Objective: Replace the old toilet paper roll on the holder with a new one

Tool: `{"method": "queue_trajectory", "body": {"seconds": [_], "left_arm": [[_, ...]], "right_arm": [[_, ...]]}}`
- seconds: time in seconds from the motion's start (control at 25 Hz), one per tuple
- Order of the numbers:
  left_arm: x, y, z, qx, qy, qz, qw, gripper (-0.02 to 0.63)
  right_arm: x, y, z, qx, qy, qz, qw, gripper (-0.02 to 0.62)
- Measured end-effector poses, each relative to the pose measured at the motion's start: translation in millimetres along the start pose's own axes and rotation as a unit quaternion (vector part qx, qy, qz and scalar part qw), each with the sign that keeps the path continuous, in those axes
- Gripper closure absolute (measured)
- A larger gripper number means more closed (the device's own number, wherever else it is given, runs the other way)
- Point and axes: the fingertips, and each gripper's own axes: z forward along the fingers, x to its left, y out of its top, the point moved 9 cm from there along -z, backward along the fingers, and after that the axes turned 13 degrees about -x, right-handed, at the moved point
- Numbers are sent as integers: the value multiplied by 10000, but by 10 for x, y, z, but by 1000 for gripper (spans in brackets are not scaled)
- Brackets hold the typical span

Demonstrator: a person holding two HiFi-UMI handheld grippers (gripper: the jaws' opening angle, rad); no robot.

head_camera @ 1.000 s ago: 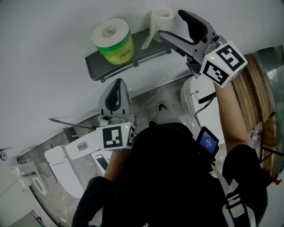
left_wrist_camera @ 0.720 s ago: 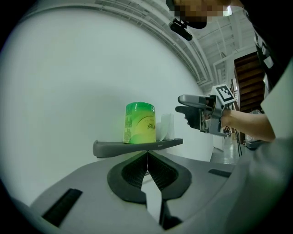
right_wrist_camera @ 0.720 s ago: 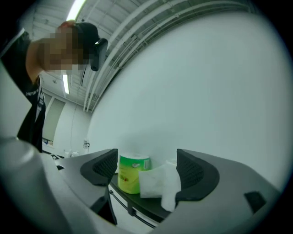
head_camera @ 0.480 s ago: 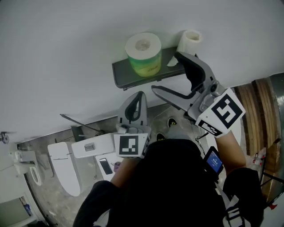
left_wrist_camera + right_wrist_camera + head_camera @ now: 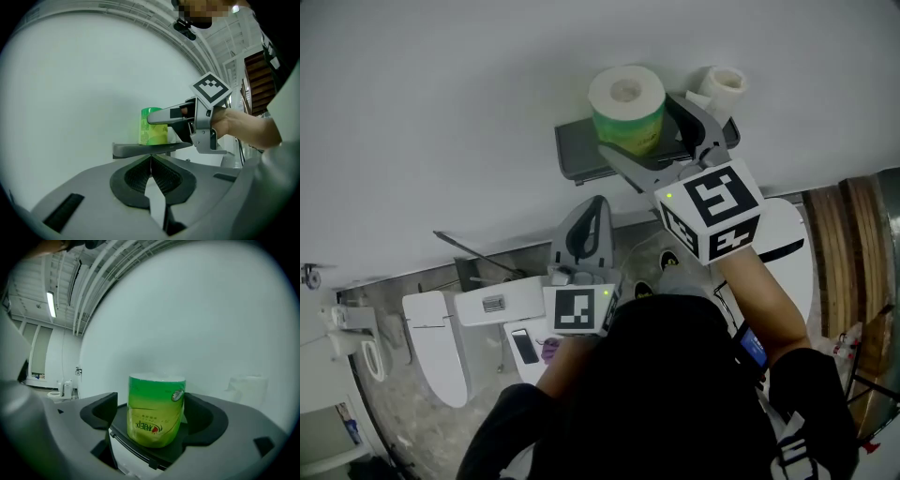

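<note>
A new toilet roll in a green wrapper (image 5: 626, 108) stands upright on the grey wall shelf (image 5: 577, 150). To its right, the white old roll (image 5: 724, 86) sits at the shelf's end. My right gripper (image 5: 642, 127) reaches level towards the wall; its jaws have just been opening and stand wide, one on each side of the green roll (image 5: 157, 411). The dark pads (image 5: 101, 411) show a gap to the wrapper. My left gripper (image 5: 596, 204) hangs lower, below the shelf, with its jaws shut on nothing (image 5: 151, 157). The left gripper view shows the shelf (image 5: 131, 149) and green roll (image 5: 149, 129) ahead.
The plain white wall fills the space behind the shelf. Below are a white toilet (image 5: 431, 347) with its cistern (image 5: 492, 305), a phone (image 5: 525, 347) lying beside it, a second white fixture (image 5: 783, 234) at the right, and wooden boards (image 5: 853, 244) at the far right.
My right gripper has swung left from the old roll's end of the shelf and now straddles the green roll. The left gripper has stayed nearly in place, still shut.
</note>
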Motion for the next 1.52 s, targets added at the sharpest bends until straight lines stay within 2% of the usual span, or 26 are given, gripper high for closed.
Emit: {"method": "queue_trajectory", "body": {"seconds": [0.28,0.44,0.56,0.68,0.84,0.96,1.12,1.2,1.28,1.52], "left_arm": [[55,-16,13,-55,-25,-24,10000,584],[60,-4,49,-101,-101,-38,9999,584],[99,-28,31,-109,-139,-42,9998,584],[41,-26,40,-81,-172,-42,9998,584],[-2,1,42,-103,-213,-39,9997,584],[3,-14,38,-107,-236,-50,9997,584],[-7,-68,64,-48,-270,-67,9996,583],[-18,-73,60,-27,-296,-62,9995,584],[-18,-75,24,-7,-339,-80,9994,584],[-63,-12,40,-44,-459,-50,9989,584]], "right_arm": [[-31,-76,179,264,-399,-195,9987,179],[-23,-75,232,310,-488,-243,9980,179],[26,-94,272,249,-427,-317,9983,179],[88,-30,243,207,-115,-641,9977,179],[244,203,143,-315,498,-942,9938,179],[273,352,64,-686,834,-712,9916,179],[189,618,-97,-1463,1009,-257,9837,179],[169,789,-218,-1838,1032,-223,9773,179],[178,939,-323,-2097,980,-398,9720,179],[-21,1216,-643,-2442,527,-1457,9573,179]]}}
